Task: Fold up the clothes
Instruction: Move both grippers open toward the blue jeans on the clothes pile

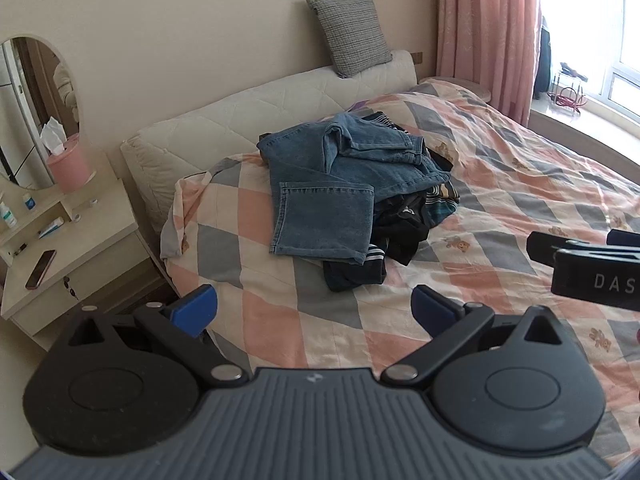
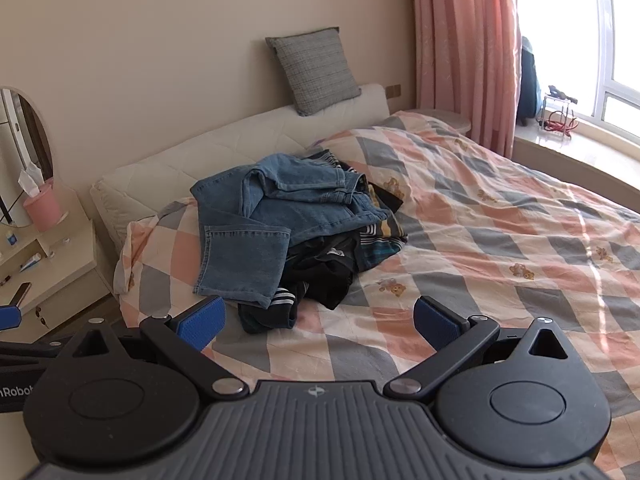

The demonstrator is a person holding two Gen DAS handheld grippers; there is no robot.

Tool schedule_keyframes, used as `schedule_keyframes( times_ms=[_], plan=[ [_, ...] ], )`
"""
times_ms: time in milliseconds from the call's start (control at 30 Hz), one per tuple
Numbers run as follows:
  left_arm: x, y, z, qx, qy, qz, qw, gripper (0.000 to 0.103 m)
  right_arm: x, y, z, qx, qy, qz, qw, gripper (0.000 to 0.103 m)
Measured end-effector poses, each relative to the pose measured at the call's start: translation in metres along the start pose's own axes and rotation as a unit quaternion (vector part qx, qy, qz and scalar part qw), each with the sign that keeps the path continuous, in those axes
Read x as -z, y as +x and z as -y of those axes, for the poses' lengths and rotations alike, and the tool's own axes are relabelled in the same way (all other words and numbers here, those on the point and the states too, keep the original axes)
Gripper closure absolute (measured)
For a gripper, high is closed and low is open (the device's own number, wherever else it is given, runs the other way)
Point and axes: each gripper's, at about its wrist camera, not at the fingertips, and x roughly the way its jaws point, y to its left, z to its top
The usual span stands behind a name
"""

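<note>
Bedroom: checked pink-and-grey quilted bedspread (image 1: 500,184), cream padded headboard (image 1: 240,108).
Clothes: crumpled blue denim jeans (image 1: 332,184) top a heap of dark striped garments (image 1: 384,232) near the headboard, none laid flat.
Left gripper (image 1: 314,308): spread wide, holding nothing, short of the heap.
Right gripper (image 2: 318,322): spread wide, holding nothing.
Technique: probably pinch the jeans' hem and waistband, lifting them off before smoothing them flat.
Container: round pink tissue holder (image 1: 68,166) on the cream dresser (image 1: 100,240), white tissue sticking out.

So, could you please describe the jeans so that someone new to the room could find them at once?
On the bed with the checked pink and grey quilt, a heap of clothes lies near the white padded headboard. The jeans lie on top of it: the only blue denim there, above dark and striped garments.
</note>
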Motion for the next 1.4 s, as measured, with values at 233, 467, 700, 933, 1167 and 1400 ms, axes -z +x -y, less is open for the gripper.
schedule_keyframes(
  times_ms=[233,467,700,933,1167,1400],
  plan=[
    [0.002,-0.002,0.009,-0.02,-0.002,0.004,0.9998,0.001,-0.004,0.01,0.006,-0.019,-0.013,-0.009,1.0,0.0],
    [-0.002,0.004,0.023,-0.038,-0.036,-0.005,0.9986,0.001,-0.008,0.017,0.031,-0.04,-0.03,-0.004,0.999,0.0],
    [-0.003,0.004,0.027,-0.048,-0.055,-0.017,0.9972,0.001,-0.014,0.023,0.041,-0.055,-0.041,-0.006,0.998,0.0],
    [-0.007,0.007,0.036,-0.054,-0.04,-0.021,0.9975,0.001,-0.015,0.033,0.047,-0.065,-0.036,-0.013,0.997,0.0],
    [-0.014,0.018,0.04,-0.055,-0.024,-0.009,0.9981,0.001,-0.016,0.048,0.051,-0.057,-0.033,-0.023,0.998,0.0],
    [-0.029,0.045,0.04,-0.042,-0.006,-0.002,0.9991,0.001,-0.026,0.072,0.05,-0.037,-0.017,-0.03,0.999,0.0]
  ],
)
